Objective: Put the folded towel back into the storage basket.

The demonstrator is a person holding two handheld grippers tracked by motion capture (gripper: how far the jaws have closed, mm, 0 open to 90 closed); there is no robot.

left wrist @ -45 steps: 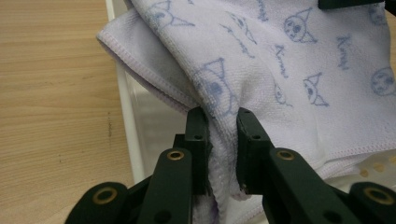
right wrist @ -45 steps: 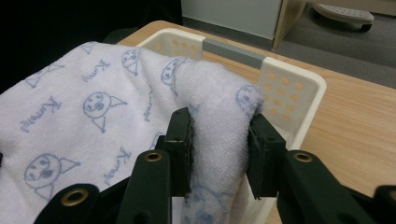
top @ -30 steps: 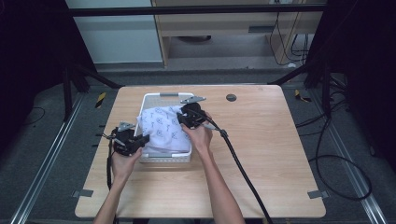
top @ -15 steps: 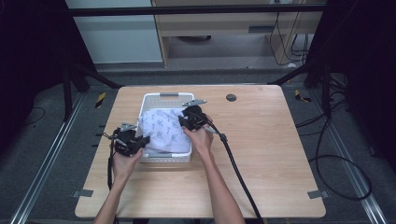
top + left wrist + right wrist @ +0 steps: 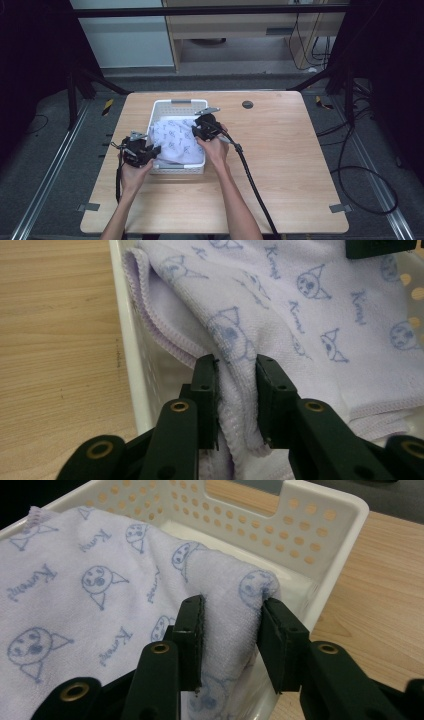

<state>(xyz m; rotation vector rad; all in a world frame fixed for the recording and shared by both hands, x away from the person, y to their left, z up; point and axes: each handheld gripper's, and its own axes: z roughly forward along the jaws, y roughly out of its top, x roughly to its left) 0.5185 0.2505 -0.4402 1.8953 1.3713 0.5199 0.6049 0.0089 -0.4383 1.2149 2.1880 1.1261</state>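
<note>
- The white perforated basket (image 5: 176,106) stands on the wooden counter (image 5: 280,165), toward 11 o'clock from the counter's centre in the high view.
- The pale lilac towel (image 5: 175,142), printed with blue cartoon faces, lies bunched inside the basket and rises above its rim.
- The left gripper (image 5: 150,151) sits at the basket's 8 o'clock corner, held by the person's left hand (image 5: 131,172).
- In the left gripper view, the left gripper (image 5: 236,390) has a fold of the towel (image 5: 280,305) between its jaws. The jaws have just been opening; they stand narrow, with the cloth loosely filling the gap and a slight clearance at the right pad.
- The basket wall (image 5: 131,350) runs just beside that fold, at 9 o'clock from the jaws.
- The right gripper (image 5: 200,129) sits at the basket's 3 o'clock side, held by the right hand (image 5: 216,147).
- In the right gripper view, the right gripper (image 5: 231,630) straddles a raised towel (image 5: 100,590) ridge. Its jaws have just been opening; they stand narrow, the cloth touching the left pad and barely reaching the right one.
- The basket's far wall (image 5: 320,525) lies at 1 o'clock from those jaws.
</note>
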